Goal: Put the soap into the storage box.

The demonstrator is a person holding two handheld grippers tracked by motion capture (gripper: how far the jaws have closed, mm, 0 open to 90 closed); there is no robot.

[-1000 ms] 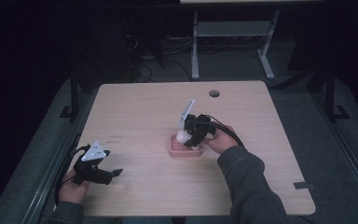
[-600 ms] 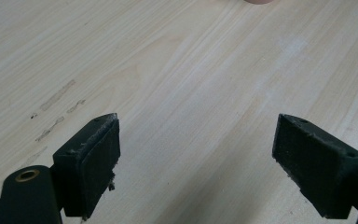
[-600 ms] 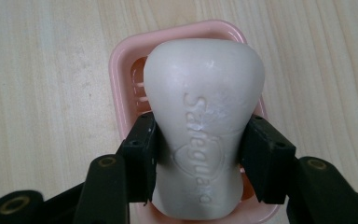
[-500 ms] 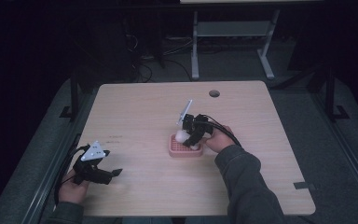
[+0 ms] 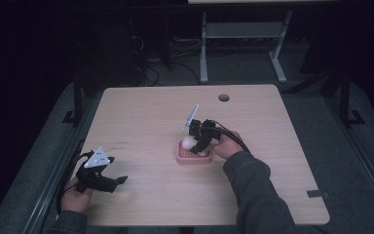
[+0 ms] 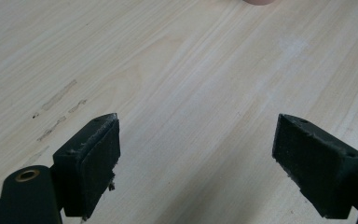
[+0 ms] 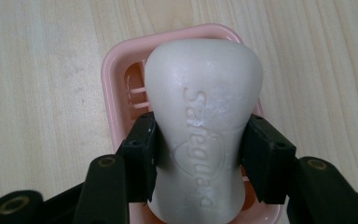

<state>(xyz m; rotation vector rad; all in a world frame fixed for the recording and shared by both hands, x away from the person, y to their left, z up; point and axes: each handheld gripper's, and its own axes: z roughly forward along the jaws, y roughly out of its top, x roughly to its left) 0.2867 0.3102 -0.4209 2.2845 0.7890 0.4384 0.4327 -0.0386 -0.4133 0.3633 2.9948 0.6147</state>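
The high view looked forward and down from above the person's side, taking in the whole table (image 5: pixel 141 112) from well off. The left gripper view rode low and close over bare tabletop, facing along its jaws toward the dish (image 6: pixel 259 2), just caught at its top edge. The right gripper view looked steeply down, very near the soap (image 7: pixel 203 126) in that dish (image 7: pixel 114 84). All three shared the dish and the wood around it.

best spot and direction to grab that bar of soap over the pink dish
Grip the soap bar across its narrow waist, coming from above along its length, as the right gripper does now. The curved sides pinch in there, so the pads seat on both flanks, clear of the pink dish rim.
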